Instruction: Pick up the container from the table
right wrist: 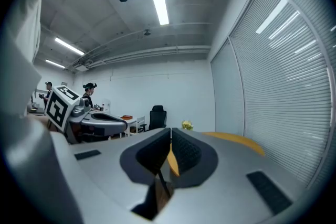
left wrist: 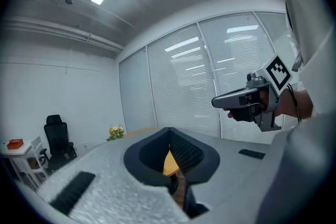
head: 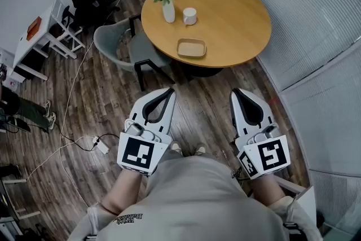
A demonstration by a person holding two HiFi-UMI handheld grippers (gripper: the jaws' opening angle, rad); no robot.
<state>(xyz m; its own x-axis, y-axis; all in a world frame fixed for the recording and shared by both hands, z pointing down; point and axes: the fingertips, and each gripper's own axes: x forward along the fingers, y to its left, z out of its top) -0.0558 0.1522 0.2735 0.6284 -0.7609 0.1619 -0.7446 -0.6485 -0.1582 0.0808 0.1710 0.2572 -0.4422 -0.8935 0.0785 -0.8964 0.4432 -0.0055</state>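
Note:
The container [head: 192,48], a shallow tan tray, lies on the round wooden table [head: 237,14] near its front edge. It does not show in either gripper view. My left gripper [head: 170,91] and right gripper [head: 236,92] are held side by side over the floor, well short of the table, pointing toward it. In the left gripper view the left gripper [left wrist: 169,130] has its jaws meeting at the tips with nothing held. The right gripper [right wrist: 170,130] is likewise shut and empty in its own view.
A white vase of flowers [head: 167,4] and a white mug [head: 189,16] stand behind the container. A grey chair [head: 115,42] is tucked at the table's left. Cables and a power strip [head: 101,147] lie on the floor at left. Blinds [head: 316,20] line the right.

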